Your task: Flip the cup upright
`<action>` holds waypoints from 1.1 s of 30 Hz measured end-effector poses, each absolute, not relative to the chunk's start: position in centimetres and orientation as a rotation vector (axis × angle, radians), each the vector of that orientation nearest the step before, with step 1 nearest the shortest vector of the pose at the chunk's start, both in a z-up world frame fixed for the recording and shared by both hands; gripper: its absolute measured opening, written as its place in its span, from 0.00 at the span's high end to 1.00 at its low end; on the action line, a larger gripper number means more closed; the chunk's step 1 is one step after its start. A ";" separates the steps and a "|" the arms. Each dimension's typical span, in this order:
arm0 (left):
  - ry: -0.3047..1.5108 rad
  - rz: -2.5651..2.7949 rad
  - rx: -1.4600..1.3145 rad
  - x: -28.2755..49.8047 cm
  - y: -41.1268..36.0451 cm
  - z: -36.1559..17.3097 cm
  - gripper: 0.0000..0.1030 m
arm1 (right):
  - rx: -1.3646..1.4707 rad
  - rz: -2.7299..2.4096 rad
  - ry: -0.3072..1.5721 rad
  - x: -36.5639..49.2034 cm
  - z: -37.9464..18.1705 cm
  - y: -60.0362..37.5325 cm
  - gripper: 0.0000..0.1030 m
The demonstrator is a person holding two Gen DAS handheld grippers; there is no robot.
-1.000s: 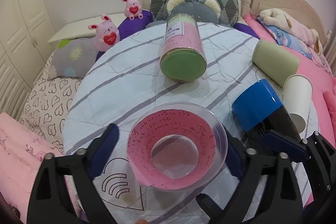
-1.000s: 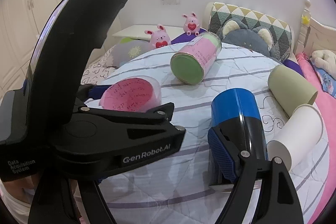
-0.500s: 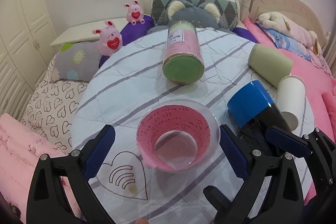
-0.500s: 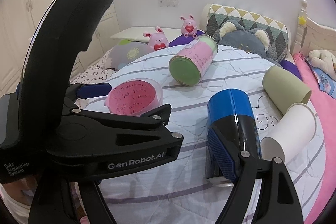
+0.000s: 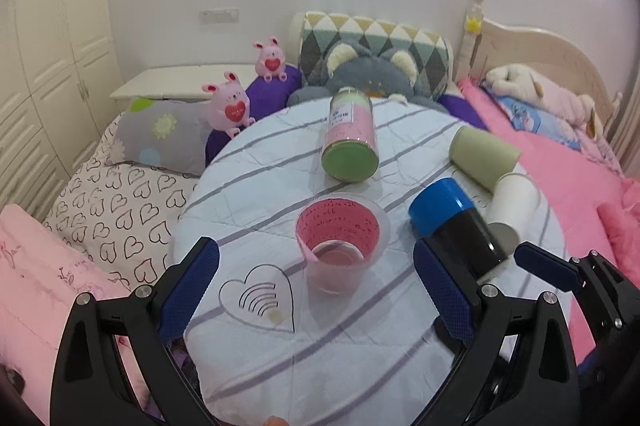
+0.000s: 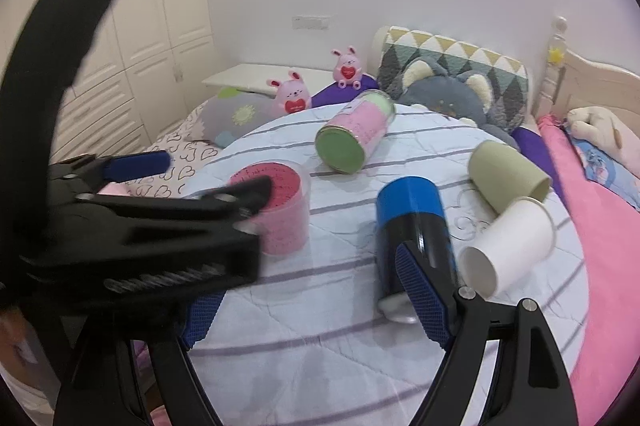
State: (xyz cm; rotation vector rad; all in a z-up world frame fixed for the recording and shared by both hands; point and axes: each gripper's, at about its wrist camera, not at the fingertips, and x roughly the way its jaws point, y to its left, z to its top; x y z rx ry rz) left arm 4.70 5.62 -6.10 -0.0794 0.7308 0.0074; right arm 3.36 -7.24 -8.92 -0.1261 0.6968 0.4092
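Observation:
A clear plastic cup with a pink lining (image 5: 340, 240) stands upright on the round striped table (image 5: 280, 338), mouth up; it also shows in the right wrist view (image 6: 280, 210). My left gripper (image 5: 316, 282) is open and empty, pulled back from the cup with its blue pads apart on either side. My right gripper (image 6: 316, 298) is open and empty, near a blue-and-black cup (image 6: 416, 226) lying on its side. The left gripper's black body blocks the left of the right wrist view.
Lying on their sides on the table are a pink-and-green canister (image 5: 350, 142), an olive cup (image 5: 480, 152), a white paper cup (image 5: 510, 206) and the blue-and-black cup (image 5: 456, 230). Pillows, plush toys (image 5: 228, 102) and a bed surround the table.
My left gripper has drawn back and up from the pink-lined cup, which stays standing on the table. The right gripper has also pulled back a little.

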 end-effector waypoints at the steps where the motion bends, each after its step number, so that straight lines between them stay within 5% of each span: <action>1: 0.719 0.006 -0.079 4.0 5.6 -5.8 0.04 | -0.123 0.394 0.693 3.0 -8.7 -7.6 0.20; 33: 0.529 0.071 -0.033 -6.8 1.1 -2.6 0.00 | -0.022 0.212 0.489 -3.0 -3.7 -16.3 0.19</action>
